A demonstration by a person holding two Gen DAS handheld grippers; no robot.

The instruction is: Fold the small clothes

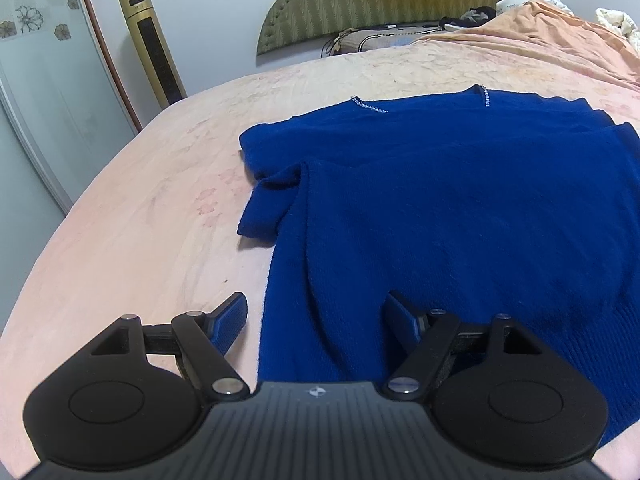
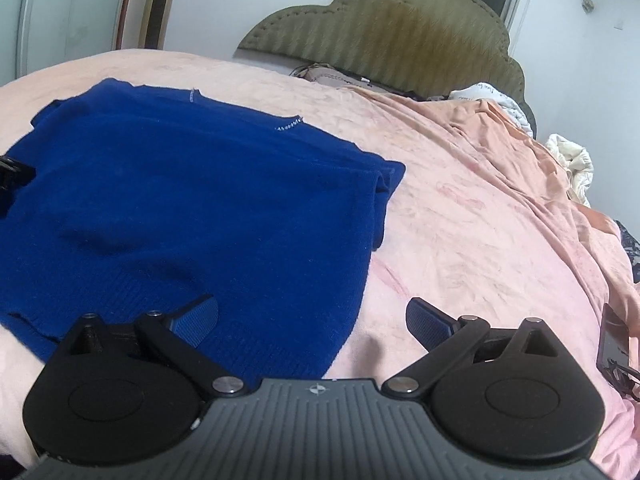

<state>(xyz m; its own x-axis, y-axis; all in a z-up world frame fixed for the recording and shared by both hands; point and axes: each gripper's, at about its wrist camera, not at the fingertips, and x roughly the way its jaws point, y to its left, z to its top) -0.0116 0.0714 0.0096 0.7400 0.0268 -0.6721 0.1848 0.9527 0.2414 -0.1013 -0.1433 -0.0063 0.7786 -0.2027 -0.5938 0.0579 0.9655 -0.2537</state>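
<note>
A blue sweater (image 1: 460, 208) lies flat on a pink-covered bed (image 1: 140, 216), its hem toward the near edge and its neckline toward the green headboard (image 2: 400, 28) — bare sheet stretches wide on both sides. The left gripper (image 1: 316, 320) hangs tilted down over the hem's left corner, fingers spread, holding nothing. The right gripper (image 2: 312, 320) tilts down over the hem's right corner, fingers spread wider — also empty, one finger above the knit, the other above sheet.
</note>
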